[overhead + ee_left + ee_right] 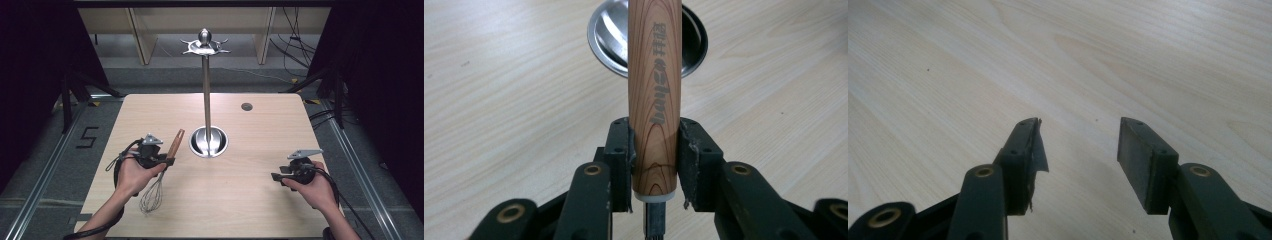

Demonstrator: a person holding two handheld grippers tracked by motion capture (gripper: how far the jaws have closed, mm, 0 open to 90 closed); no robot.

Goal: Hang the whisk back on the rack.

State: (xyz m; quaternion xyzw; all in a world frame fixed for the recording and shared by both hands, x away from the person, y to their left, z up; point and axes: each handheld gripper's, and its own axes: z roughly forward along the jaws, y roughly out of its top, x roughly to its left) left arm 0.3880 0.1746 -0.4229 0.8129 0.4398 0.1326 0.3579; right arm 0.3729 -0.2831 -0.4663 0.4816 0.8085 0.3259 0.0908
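Whisk [159, 177] sits at the near left of the table [260, 200], its wooden handle [654, 90] pinched low down between the jaws of the left gripper [167, 161], wire head pointing toward the person. Just beyond it stands a tall steel hanging rack [207, 95] on a round base [208, 142]. My guess is the whisk is meant for a hook up top; that calls for a lift and a turn. The right gripper [1079, 150] hovers at near right, jaws spread, holding nothing.
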